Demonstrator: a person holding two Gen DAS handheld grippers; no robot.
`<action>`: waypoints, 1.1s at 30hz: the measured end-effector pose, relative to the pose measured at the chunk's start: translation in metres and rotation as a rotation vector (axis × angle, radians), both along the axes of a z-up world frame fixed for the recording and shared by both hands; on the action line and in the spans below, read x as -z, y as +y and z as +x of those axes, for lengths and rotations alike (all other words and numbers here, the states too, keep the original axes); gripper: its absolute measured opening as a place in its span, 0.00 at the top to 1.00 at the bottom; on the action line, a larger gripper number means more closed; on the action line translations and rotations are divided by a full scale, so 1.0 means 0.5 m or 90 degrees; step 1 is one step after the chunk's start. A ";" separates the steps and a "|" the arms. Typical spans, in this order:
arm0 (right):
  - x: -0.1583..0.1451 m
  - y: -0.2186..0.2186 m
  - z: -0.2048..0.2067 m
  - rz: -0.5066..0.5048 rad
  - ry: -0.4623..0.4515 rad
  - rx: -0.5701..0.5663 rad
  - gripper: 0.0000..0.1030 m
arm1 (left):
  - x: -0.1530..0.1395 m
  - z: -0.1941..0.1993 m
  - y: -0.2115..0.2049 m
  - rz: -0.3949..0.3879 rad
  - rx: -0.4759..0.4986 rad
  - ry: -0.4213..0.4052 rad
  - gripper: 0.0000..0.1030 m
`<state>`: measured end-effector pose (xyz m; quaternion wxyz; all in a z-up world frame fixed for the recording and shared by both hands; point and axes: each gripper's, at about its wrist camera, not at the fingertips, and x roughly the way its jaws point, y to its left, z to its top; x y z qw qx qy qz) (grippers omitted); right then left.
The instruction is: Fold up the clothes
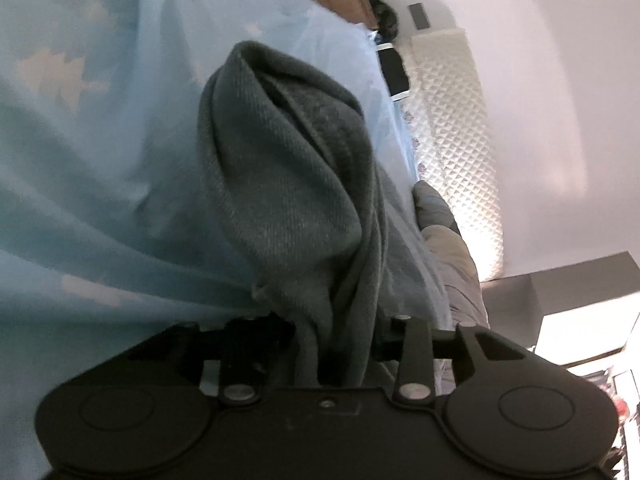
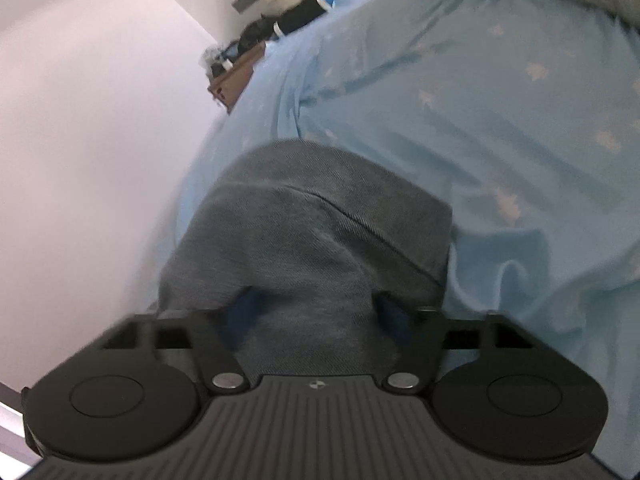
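Note:
A grey-blue denim garment (image 1: 288,184) hangs bunched from my left gripper (image 1: 332,336), which is shut on its fabric; the cloth hides the fingertips. In the right wrist view the same denim garment (image 2: 312,240) drapes over my right gripper (image 2: 316,316), which is shut on it, its blue pads (image 2: 394,314) showing at either side of the pinched cloth. Both grippers hold the garment lifted over a light blue bedsheet (image 1: 88,152) with pale star prints, also in the right wrist view (image 2: 500,112).
A white quilted headboard (image 1: 452,128) and a white wall (image 2: 80,120) lie beyond the bed. A wooden bedside cabinet (image 2: 236,80) with dark items on it stands by the bed. A grey pillow (image 1: 448,232) lies at the sheet's edge.

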<state>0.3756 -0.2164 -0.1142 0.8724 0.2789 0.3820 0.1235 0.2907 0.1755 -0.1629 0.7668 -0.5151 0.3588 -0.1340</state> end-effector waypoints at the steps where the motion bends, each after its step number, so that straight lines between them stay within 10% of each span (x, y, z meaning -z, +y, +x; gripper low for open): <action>1: -0.008 -0.002 -0.005 -0.004 -0.005 0.002 0.61 | -0.012 -0.004 -0.003 0.012 0.000 -0.010 0.69; 5: -0.048 -0.014 -0.030 -0.012 -0.038 0.013 0.76 | -0.062 -0.048 -0.005 0.014 0.009 -0.062 0.69; 19: -0.261 -0.084 -0.111 -0.013 -0.191 0.006 0.78 | -0.231 -0.125 -0.065 -0.023 0.021 -0.151 0.69; 33: -0.478 -0.425 -0.272 -0.027 -0.314 0.127 0.78 | -0.468 -0.141 -0.468 -0.042 0.146 -0.265 0.69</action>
